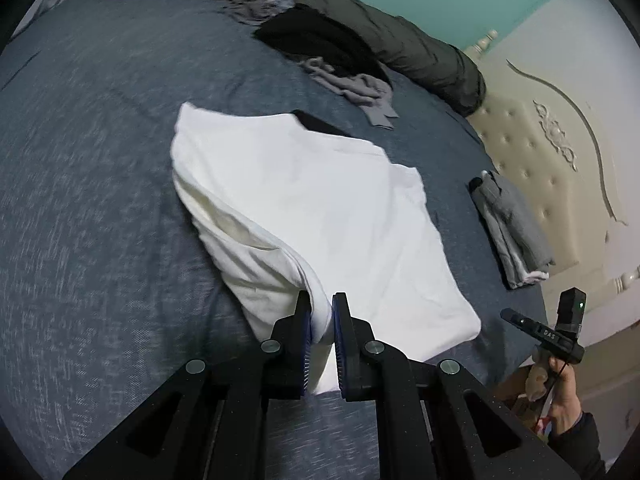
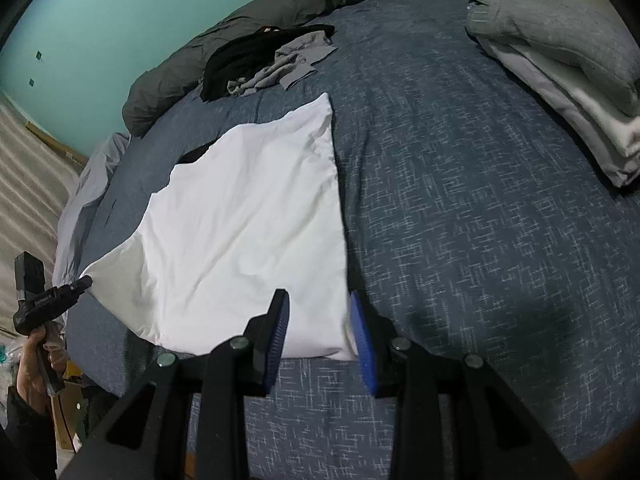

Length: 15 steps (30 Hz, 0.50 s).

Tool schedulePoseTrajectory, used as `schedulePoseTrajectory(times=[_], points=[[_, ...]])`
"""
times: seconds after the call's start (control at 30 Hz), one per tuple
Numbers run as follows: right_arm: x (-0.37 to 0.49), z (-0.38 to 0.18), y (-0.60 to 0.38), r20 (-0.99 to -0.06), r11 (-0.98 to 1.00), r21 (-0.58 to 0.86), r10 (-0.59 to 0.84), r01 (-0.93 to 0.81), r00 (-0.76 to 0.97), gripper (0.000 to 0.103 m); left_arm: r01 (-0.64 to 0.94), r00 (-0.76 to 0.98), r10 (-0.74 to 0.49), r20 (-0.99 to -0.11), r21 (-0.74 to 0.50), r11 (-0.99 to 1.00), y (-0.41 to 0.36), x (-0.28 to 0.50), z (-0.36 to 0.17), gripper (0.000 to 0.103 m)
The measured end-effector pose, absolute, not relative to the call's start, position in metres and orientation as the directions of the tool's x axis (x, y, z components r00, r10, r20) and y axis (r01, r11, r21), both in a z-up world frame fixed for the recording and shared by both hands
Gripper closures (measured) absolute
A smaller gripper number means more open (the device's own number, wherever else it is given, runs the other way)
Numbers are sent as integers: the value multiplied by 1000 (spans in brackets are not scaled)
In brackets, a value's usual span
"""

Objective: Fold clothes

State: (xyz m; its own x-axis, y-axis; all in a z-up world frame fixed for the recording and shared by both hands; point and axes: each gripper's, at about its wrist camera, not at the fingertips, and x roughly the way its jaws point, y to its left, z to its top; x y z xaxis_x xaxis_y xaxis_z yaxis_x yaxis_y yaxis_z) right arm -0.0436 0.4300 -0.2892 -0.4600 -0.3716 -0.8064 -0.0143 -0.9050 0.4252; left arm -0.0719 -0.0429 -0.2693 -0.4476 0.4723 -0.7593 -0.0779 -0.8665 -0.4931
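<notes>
I have the left gripper [image 1: 321, 304] clenched on a bunched corner of the white T-shirt [image 1: 320, 216], lifting that edge slightly off the bed [image 1: 100, 160]; the blue-padded fingers [image 1: 306, 320] press the cloth from both sides. The rest of the shirt lies spread across the blue patterned bedcover, in the near middle of the bed.

My right gripper [image 2: 320, 312] is released, its fingers [image 2: 280, 320] spread wide and hovering over the shirt's near right corner; whether they touch the fabric, I cannot tell.

In the left wrist view my right hand [image 1: 560, 392] holds its handle at the far right edge.

At the far side of the bed a black garment [image 2: 248, 60] and a crumpled grey garment [image 2: 280, 68] lie in a loose heap against a dark green duvet [image 2: 240, 12]. To the right, near the cream tufted headboard [image 1: 540, 152], sits a stack of folded grey clothes [image 2: 560, 80], well apart from the shirt.
</notes>
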Motion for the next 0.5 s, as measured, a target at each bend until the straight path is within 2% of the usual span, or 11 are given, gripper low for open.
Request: schedulePoseTrajectory(times=[0.5], points=[[-41,-280,452,-789,-900,437,-382,-2,-480,71,-281,-399,489,-775,-405,-870,101,-116,-226,93]])
